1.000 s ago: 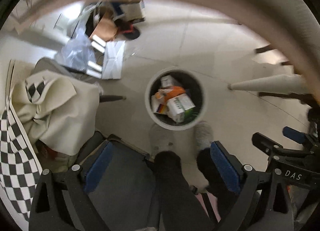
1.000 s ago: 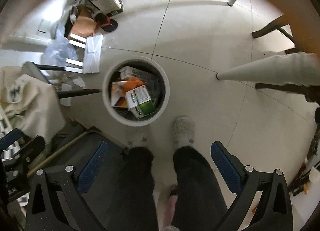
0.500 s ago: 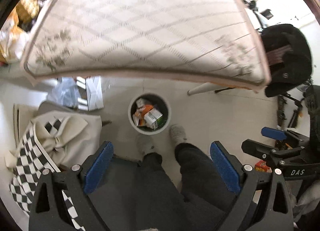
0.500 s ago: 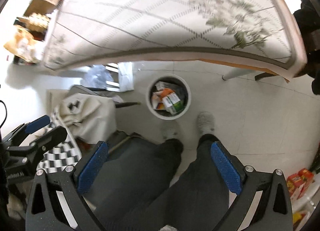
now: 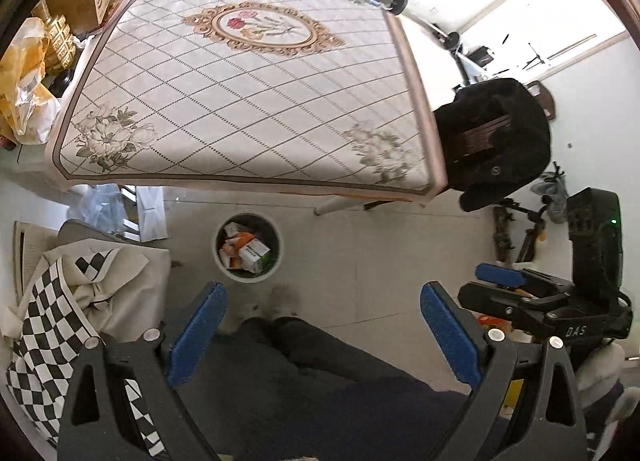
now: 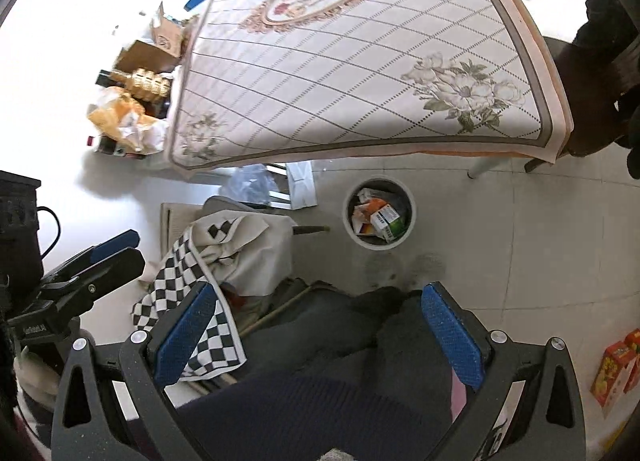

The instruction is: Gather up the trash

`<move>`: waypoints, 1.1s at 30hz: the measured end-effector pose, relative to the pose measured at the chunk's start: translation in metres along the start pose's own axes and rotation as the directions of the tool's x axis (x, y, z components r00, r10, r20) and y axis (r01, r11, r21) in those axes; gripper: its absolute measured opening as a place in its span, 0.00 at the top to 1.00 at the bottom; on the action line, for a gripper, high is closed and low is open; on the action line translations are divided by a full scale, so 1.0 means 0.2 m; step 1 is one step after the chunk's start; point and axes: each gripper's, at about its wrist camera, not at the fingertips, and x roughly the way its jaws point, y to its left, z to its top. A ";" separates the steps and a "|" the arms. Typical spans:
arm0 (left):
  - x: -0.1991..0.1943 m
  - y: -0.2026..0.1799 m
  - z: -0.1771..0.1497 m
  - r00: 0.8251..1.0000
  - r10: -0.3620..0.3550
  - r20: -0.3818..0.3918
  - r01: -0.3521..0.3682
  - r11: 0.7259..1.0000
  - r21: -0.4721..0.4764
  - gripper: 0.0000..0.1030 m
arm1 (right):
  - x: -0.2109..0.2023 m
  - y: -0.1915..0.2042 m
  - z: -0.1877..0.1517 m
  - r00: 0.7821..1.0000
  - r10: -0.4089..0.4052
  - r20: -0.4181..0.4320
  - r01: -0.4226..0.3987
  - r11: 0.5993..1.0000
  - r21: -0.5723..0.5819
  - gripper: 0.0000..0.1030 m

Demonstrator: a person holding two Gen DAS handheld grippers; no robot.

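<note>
In the left wrist view, the left gripper (image 5: 322, 333) fills the bottom of the frame with its fingers (image 5: 198, 331) spread wide apart and nothing between them. The white bin (image 5: 249, 247) stands on the floor (image 5: 360, 253) just left of centre, below the near edge of the bench (image 5: 248, 101), and holds several cartons and wrappers (image 5: 245, 251). The patterned cloth on the bench fills the upper half of the frame and shows no litter. At lower right the right gripper (image 5: 516, 293) hangs beside the left one, also carrying nothing. In the right wrist view, the right gripper (image 6: 316, 335) sits at the bottom with its fingers (image 6: 450, 335) equally far apart and empty; the bin (image 6: 379, 215) appears right of centre with the same trash (image 6: 378, 219) inside, and the bench (image 6: 360, 73) above it looks bare. A crumpled yellow bag (image 6: 120, 121) and boxes lie on the floor at the left, and red cartons (image 6: 616, 361) at the right edge; whether those count as trash I cannot tell. Judging by this, the collecting looks finished or nearly so.
</note>
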 end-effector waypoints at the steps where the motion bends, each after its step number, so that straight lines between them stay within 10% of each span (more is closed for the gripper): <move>1: -0.03 -0.01 -0.01 1.000 -0.010 0.006 0.010 1.000 -0.002 0.04 | -0.02 0.00 0.00 1.000 0.006 0.001 -0.006 1.000 -0.005 0.00; 33: -0.17 -0.17 -0.11 0.998 -0.048 0.041 0.047 0.998 0.029 0.00 | -0.19 0.02 -0.14 0.997 0.077 0.016 -0.077 0.997 -0.005 0.00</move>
